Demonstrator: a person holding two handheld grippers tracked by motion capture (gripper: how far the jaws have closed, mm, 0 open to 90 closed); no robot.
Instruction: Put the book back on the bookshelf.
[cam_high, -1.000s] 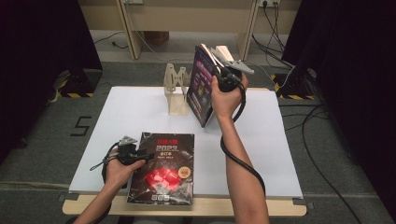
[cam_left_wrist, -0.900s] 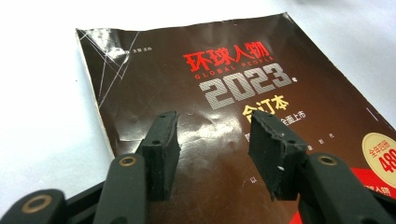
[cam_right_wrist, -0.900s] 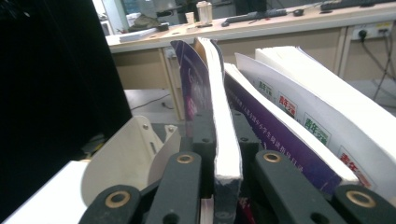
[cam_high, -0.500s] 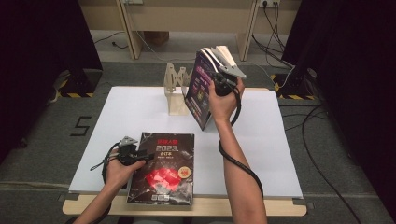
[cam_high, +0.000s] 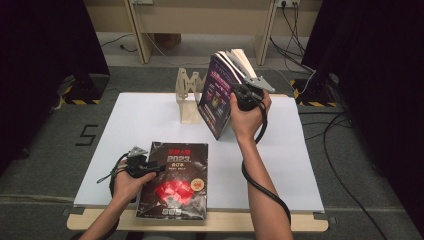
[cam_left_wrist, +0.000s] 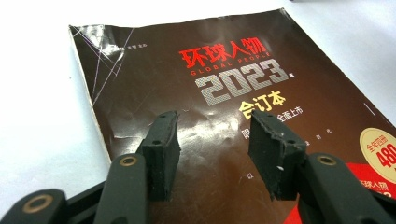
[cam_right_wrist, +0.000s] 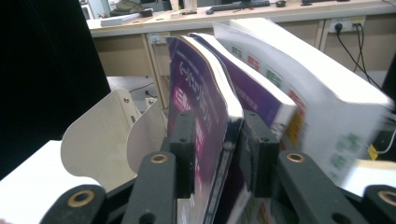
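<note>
My right gripper (cam_high: 241, 98) holds up a thick purple book (cam_high: 218, 94) that stands tilted on the white table (cam_high: 140, 117), next to a wooden book stand (cam_high: 189, 97). In the right gripper view the jaws (cam_right_wrist: 217, 116) straddle the book's front cover section (cam_right_wrist: 201, 93). They have just been opening, the pads no longer pinch it, and the pages fan apart to the right. My left gripper (cam_high: 154, 167) lies open over the left edge of a dark "2023" magazine (cam_high: 175, 185), which lies flat near the front edge. Both pads (cam_left_wrist: 163, 149) hang over its cover (cam_left_wrist: 224, 70).
The stand's pale curved wooden dividers (cam_right_wrist: 107, 140) rise just left of the purple book. Bare white table surface lies to the right (cam_high: 290, 150) and at the back left. Cables trail on the floor to the right (cam_high: 345, 150), and desk legs stand behind the table.
The right hand has shifted the purple book a little left and down toward the stand. Its jaws have opened and the book's pages have fanned apart. The left hand has not moved.
</note>
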